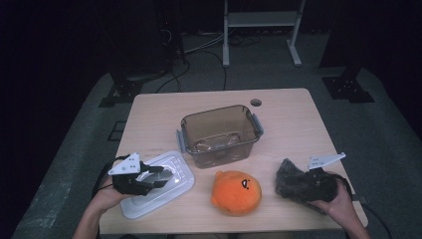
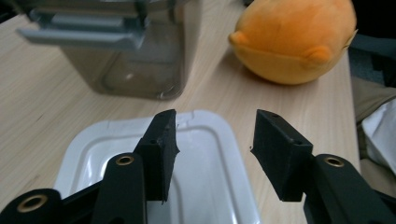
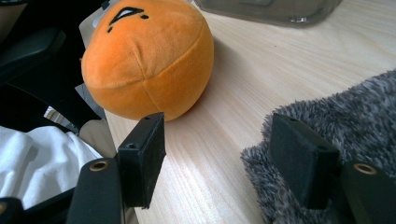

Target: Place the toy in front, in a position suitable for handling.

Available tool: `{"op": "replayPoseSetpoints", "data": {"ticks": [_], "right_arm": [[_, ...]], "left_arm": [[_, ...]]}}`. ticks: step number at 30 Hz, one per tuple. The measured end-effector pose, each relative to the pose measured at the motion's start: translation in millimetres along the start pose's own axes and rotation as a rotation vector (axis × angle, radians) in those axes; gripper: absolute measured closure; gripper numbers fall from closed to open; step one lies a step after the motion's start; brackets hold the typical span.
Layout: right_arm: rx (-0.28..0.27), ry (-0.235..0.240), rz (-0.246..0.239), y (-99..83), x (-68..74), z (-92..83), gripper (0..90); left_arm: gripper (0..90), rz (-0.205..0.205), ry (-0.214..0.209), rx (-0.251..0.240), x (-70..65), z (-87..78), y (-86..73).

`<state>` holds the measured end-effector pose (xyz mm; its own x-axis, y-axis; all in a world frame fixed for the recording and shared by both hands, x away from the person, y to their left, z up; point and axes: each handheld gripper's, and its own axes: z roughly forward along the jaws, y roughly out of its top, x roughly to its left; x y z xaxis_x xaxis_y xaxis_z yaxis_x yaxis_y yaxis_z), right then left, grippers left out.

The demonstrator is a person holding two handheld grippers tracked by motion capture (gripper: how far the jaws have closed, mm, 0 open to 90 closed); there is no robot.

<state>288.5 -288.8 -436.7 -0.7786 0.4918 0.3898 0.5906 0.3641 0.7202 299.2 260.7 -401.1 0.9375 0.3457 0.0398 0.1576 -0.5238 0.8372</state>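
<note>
Left gripper [image 1: 160,178] has its jaws apart with nothing between them, hovering over the white rectangular plastic lid [image 1: 175,191] that lies flat on the light wood table [image 1: 293,124], just in front and to the left of the open, empty smoky-clear plastic storage box [image 1: 221,133]. Right gripper [image 3: 219,154] also stands apart, unclamped, one jaw on the grey fuzzy plush [image 3: 345,121] and the other over bare wood beside the round orange plush toy [image 1: 237,191]. Risk as I see it: the lid is flat and slick, so a shallow pinch on its rim could slip or skate it toward the table edge, and a right-hand close from here would probably catch only loose fur.
</note>
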Motion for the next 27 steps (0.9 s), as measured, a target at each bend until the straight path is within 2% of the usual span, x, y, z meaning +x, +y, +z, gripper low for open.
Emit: {"op": "replayPoseSetpoints", "data": {"ticks": [3, 11, 16, 19, 21, 27], "right_arm": [[0.0, 0.0, 0.001, -0.1, 0.1, -0.1, 35.1], [0.001, -0.002, -0.001, -0.5, -0.1, -0.2, 35.1], [-0.001, 0.001, 0.005, -1.1, -0.7, 0.2, 35.1], [-0.002, 0.002, 0.004, -1.2, -0.7, 0.2, 35.0], [-0.002, 0.002, 0.003, -1.4, -0.5, 0.3, 34.9], [-0.002, 0.003, 0.002, -1.5, -0.7, 0.1, 34.9]], "left_arm": [[46.5, 0.016, -0.014, -0.01, -4.5, 2.7, 5.9], [35.3, 0.055, -0.066, -0.036, -20.1, 14.4, 27.5], [29.1, 0.074, -0.112, -0.028, -31.0, 31.4, 43.8], [23.5, 0.071, -0.118, -0.02, -34.0, 38.5, 48.9], [21.6, 0.081, -0.15, -0.028, -39.2, 47.9, 55.9], [16.4, 0.091, -0.169, -0.032, -44.9, 62.6, 67.6]]}}
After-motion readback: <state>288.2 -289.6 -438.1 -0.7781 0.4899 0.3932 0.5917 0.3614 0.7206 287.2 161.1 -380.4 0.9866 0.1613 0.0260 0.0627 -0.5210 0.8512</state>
